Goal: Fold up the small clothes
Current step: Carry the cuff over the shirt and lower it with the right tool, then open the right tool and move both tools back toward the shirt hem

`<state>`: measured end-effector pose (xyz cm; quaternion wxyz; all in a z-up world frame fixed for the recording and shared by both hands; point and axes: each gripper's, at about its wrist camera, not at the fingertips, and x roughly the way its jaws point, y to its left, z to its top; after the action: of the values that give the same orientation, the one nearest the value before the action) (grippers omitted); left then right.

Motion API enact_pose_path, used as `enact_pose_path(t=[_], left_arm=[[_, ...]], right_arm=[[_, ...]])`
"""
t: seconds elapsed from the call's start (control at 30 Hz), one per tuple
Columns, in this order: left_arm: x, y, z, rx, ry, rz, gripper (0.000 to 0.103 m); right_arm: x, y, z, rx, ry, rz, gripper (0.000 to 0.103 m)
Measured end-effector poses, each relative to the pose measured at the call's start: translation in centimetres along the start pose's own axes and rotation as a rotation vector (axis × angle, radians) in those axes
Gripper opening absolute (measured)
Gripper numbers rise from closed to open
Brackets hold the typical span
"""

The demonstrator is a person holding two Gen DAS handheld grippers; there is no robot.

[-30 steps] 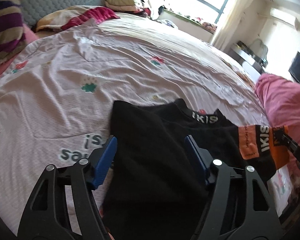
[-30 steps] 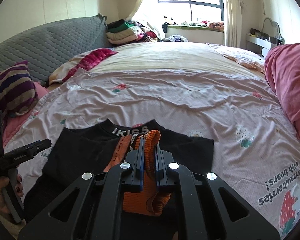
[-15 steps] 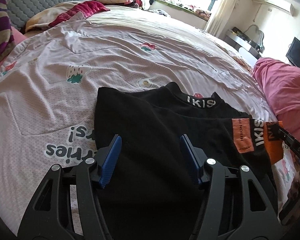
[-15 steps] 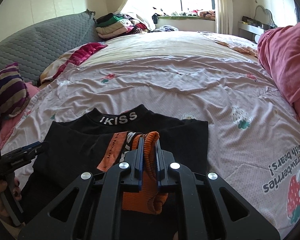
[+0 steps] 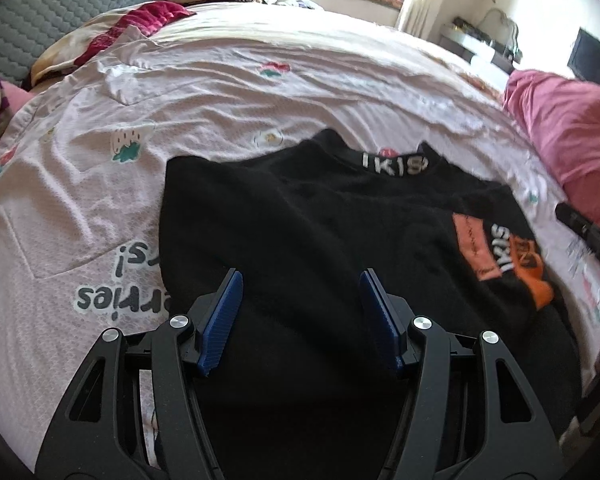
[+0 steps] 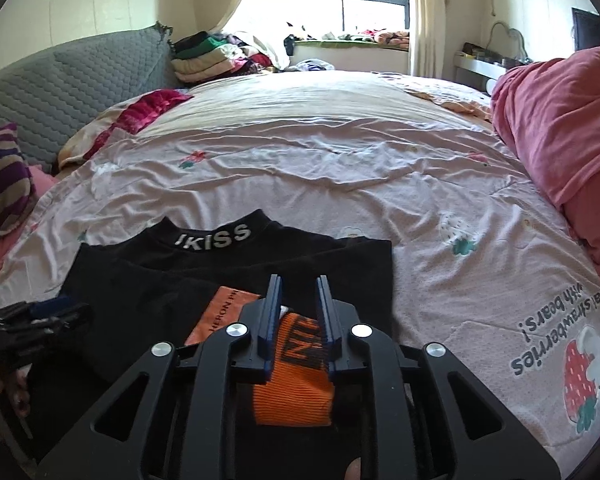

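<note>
The black IKISS sweater (image 6: 228, 280) lies flat on the bed's strawberry quilt (image 6: 380, 184). The right tongs (image 6: 298, 308) have just been opening, releasing the orange cuff (image 6: 296, 380) laid across its front. Lift away cleanly; the left tongs (image 5: 300, 304) hover open, gripping nothing.

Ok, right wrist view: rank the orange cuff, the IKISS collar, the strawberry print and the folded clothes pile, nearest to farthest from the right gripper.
1. Orange cuff: between the right gripper's fingers.
2. IKISS collar: just ahead, slightly left.
3. Strawberry print: farther, to the right.
4. Folded clothes pile: far end, left of the window.
</note>
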<state>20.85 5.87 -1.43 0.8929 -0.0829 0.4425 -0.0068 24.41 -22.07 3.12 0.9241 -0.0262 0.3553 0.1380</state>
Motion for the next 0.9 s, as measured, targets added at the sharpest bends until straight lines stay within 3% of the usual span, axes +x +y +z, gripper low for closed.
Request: enact_pose_path(t=[0.1, 0.23, 0.33, 0.53, 0.9], left_arm=[[0.9, 0.1, -0.4, -0.002, 0.029, -0.004, 0.054], [1.0, 0.0, -0.5, 0.014, 0.036, 0.004, 0.055], [1.0, -0.2, -0.6, 0.021, 0.036, 0.007, 0.056], [1.1, -0.2, -0.7, 0.026, 0.04, 0.002, 0.058], [0.9, -0.3, -0.7, 0.029, 0.044, -0.001, 0.06]], right_arm=[[0.5, 1.3, -0.2, -0.051, 0.022, 0.019, 0.026], [1.5, 3.0, -0.7, -0.101, 0.081, 0.062, 0.04], [2.3, 3.7, -1.4, -0.113, 0.13, 0.091, 0.042], [5.1, 3.1, -4.0, -0.124, 0.277, 0.028, 0.045], [3.4, 2.3, -4.5, -0.068, 0.212, 0.044, 0.048]])
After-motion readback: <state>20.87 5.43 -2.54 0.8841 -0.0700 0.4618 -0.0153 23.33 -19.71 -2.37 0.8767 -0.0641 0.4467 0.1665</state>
